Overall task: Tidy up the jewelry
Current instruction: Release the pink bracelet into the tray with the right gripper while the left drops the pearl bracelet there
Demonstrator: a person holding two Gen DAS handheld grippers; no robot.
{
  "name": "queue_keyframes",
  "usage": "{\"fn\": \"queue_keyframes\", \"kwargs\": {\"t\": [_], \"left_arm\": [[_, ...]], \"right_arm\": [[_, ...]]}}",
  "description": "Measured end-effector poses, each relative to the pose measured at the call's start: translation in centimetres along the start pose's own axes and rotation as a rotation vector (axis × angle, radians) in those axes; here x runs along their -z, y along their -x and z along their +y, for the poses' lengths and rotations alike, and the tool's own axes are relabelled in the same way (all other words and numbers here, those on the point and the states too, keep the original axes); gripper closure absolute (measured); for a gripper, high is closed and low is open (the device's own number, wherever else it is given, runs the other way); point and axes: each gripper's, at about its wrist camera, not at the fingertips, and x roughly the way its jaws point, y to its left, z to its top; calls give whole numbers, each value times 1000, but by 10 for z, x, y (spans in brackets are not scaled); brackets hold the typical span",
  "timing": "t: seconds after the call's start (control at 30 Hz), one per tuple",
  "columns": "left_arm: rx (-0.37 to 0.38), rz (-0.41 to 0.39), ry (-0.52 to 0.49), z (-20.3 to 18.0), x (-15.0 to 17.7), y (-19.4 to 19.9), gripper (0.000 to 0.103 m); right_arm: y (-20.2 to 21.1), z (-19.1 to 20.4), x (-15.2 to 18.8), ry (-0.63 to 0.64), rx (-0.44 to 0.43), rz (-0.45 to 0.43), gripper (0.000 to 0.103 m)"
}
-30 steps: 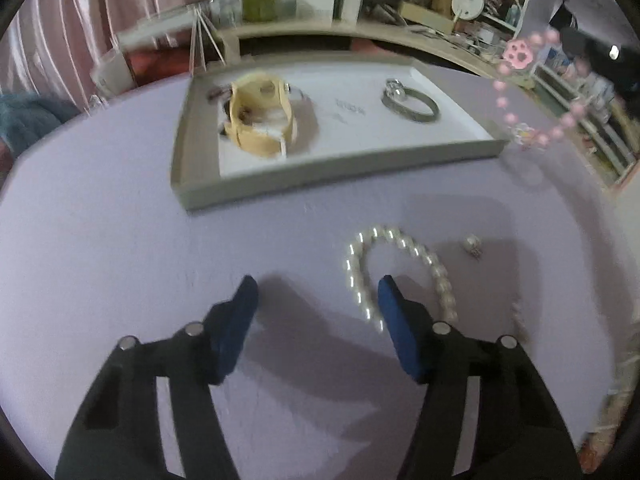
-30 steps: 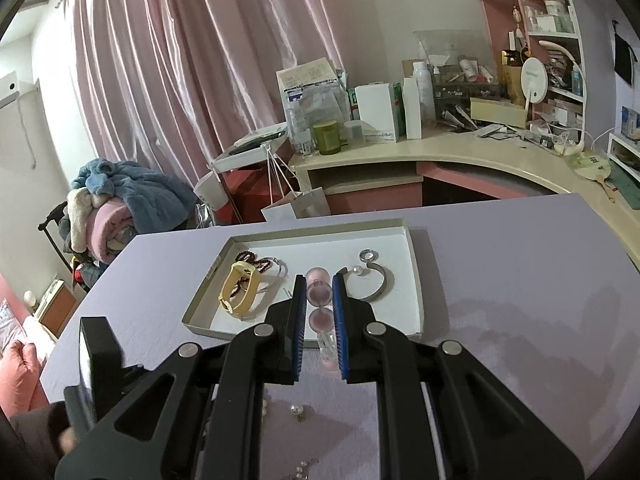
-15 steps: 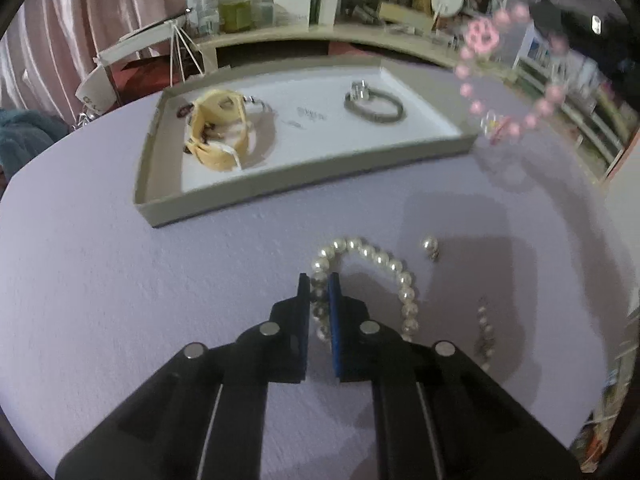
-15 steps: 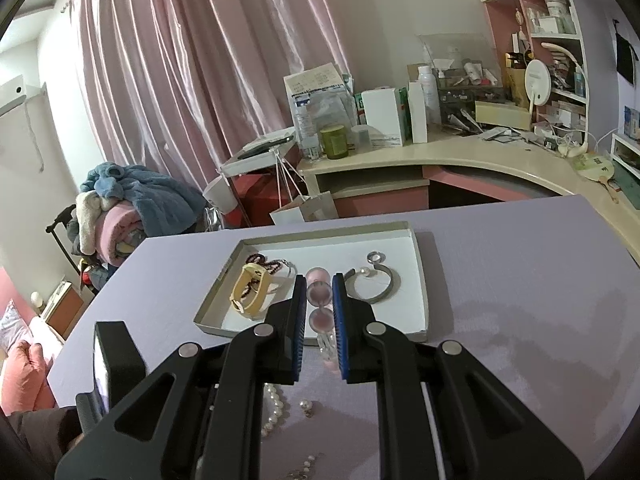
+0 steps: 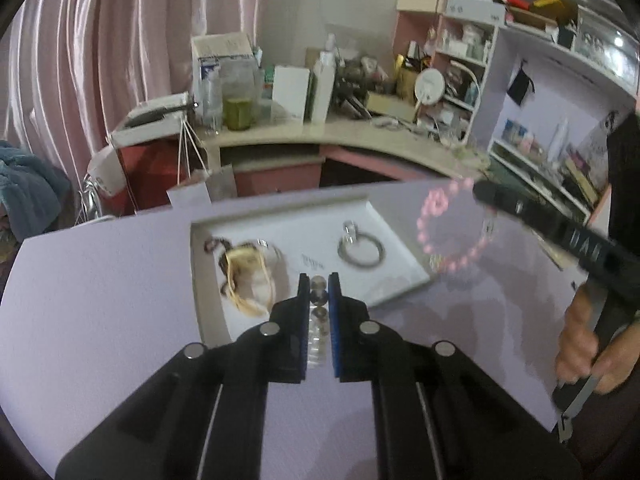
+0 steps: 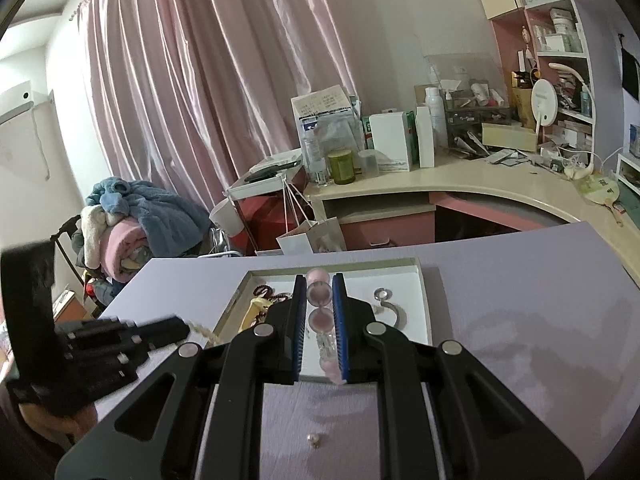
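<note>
Both pieces are lifted and look bound for the shallow white cardboard tray (image 5: 404, 254) on the lilac surface (image 5: 100, 300). The left tongs (image 5: 319, 294) pinch a string of round white pearl beads (image 5: 319, 306), hanging above the tray's near edge. The right tongs (image 6: 319, 300) pinch a pink bead bracelet (image 6: 319, 294) above the tray. Next, I judge, each must lower into bare tray floor and release. One small earring (image 6: 313, 439) lies on the surface.
</note>
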Motion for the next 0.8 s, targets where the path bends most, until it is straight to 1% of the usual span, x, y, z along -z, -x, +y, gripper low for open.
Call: {"fn": "queue_keyframes", "kwargs": {"t": [0.2, 0.43, 0.47, 0.53, 0.57, 0.6, 0.67, 0.8], "left_arm": [[-8, -49, 17, 10, -31, -11, 94], [-33, -38, 26, 22, -44, -37, 94], [-31, -38, 29, 24, -46, -40, 94], [-28, -37, 28, 25, -46, -45, 94], [-28, -35, 25, 25, -47, -49, 94], [-28, -33, 22, 24, -47, -51, 94], [-23, -29, 18, 24, -47, -56, 94], [-10, -25, 15, 19, -48, -67, 94]], "right_arm": [[-30, -7, -3, -28, -30, 38, 89], [-84, -15, 5, -102, -111, 142, 89], [-90, -15, 6, -104, -111, 150, 89], [-101, -17, 12, -87, -79, 167, 89], [-103, -19, 14, -83, -58, 167, 86], [-103, -22, 17, -84, -45, 166, 76], [-99, -27, 18, -93, -36, 151, 57], [-87, -33, 16, -71, -7, 115, 56]]}}
